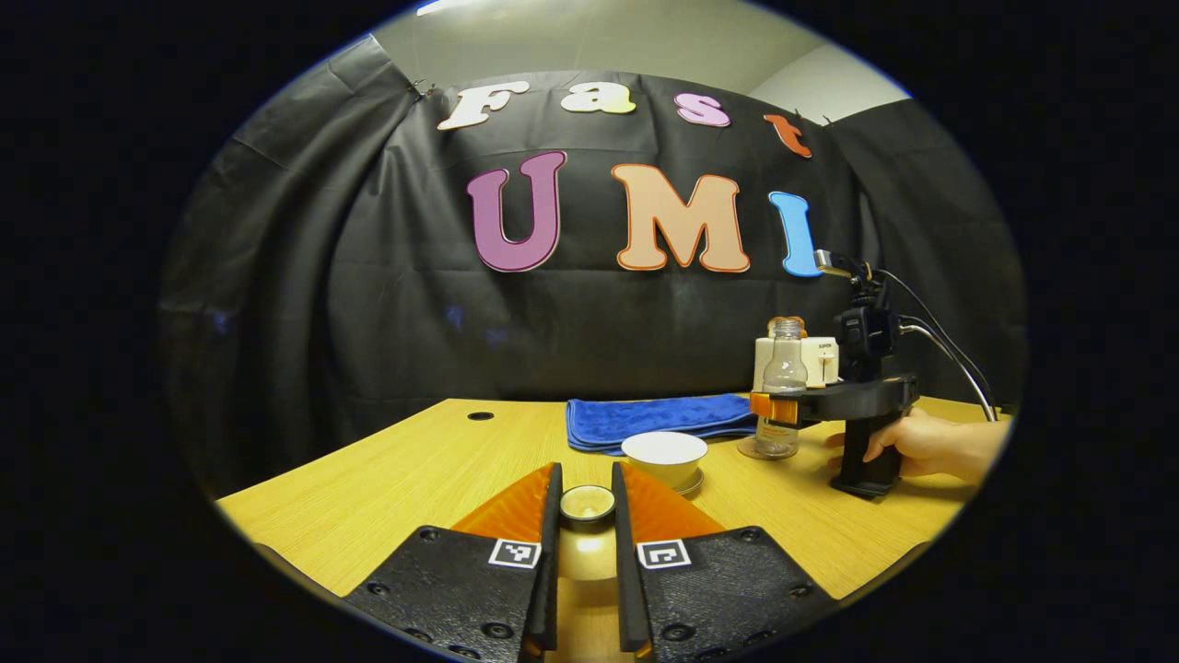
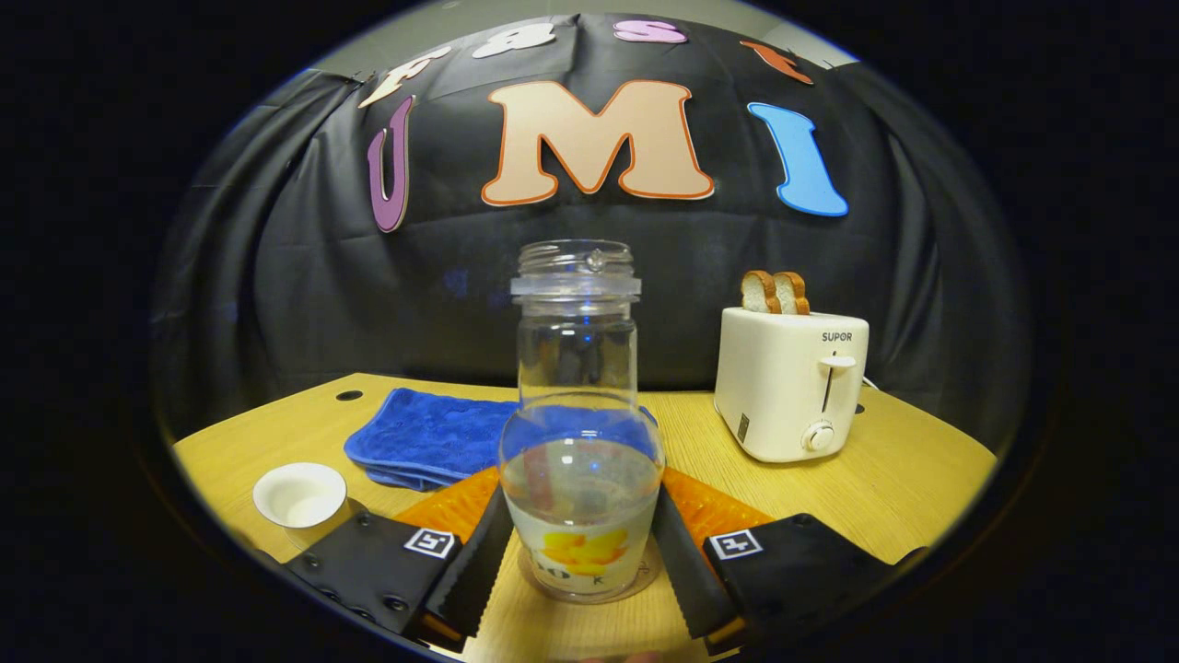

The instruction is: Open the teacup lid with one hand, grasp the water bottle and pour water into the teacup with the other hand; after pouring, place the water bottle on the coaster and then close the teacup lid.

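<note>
The wooden desk (image 2: 921, 479) carries everything, with a folded blue towel (image 2: 428, 437) lying toward its back edge and a white toaster (image 2: 792, 382) with two slices of bread in its slots standing on the right in the right gripper view. In that view the clear water bottle (image 2: 578, 414), uncapped and roughly a third full, stands upright on a transparent coaster (image 2: 645, 575) (its rim just shows at the bottle's base), and the right tool (image 2: 580, 552) has a finger on each side of the bottle's lower body, closed against it. The open white teacup (image 2: 299, 497) sits off to the left, near the towel's front corner. In the left gripper view the left tool (image 1: 587, 516) is narrowed around the small round teacup lid (image 1: 587, 503), gripping it between the fingers, with the teacup (image 1: 664, 455) just beyond. Farther right, a hand (image 1: 926, 444) holds the right tool (image 1: 774, 406) at the bottle (image 1: 783, 382).
</note>
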`<state>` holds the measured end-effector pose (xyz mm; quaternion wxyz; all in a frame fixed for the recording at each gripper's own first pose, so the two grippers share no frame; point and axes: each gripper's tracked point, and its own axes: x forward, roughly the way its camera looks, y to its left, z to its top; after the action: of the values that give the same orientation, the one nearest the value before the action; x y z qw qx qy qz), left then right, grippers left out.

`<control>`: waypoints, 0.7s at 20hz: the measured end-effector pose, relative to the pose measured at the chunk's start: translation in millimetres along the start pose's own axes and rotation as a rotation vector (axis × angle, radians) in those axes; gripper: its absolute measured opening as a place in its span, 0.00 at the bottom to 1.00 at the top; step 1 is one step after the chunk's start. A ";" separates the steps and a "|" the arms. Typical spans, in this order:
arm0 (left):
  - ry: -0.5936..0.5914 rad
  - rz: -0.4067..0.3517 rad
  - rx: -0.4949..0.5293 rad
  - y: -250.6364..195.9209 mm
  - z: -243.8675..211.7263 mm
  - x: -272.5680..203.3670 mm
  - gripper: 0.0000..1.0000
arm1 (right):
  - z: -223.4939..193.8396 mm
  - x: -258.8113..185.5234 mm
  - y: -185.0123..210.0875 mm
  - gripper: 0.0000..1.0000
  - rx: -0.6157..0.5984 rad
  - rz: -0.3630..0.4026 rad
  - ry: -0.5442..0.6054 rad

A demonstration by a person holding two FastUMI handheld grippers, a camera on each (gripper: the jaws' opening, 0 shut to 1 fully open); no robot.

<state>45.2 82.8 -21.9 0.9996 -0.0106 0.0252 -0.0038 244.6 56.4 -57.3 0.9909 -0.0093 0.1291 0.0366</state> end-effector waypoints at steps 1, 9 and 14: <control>0.002 -0.007 0.000 -3.4 -0.3 4.6 0.23 | -2.9 -1.4 -1.3 0.79 -0.002 -0.001 0.010; 0.008 -0.055 0.001 -29.8 -1.0 44.9 0.23 | -7.5 -28.2 -9.7 0.80 -0.004 0.011 0.019; 0.003 -0.067 0.002 -38.5 -0.9 63.9 0.23 | -10.7 -34.8 -10.4 0.89 -0.005 0.018 0.034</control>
<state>108.8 43.8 -25.2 0.9989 -0.0107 0.0263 -0.0375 209.2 43.3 -58.6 0.9882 -0.0111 0.1458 0.0455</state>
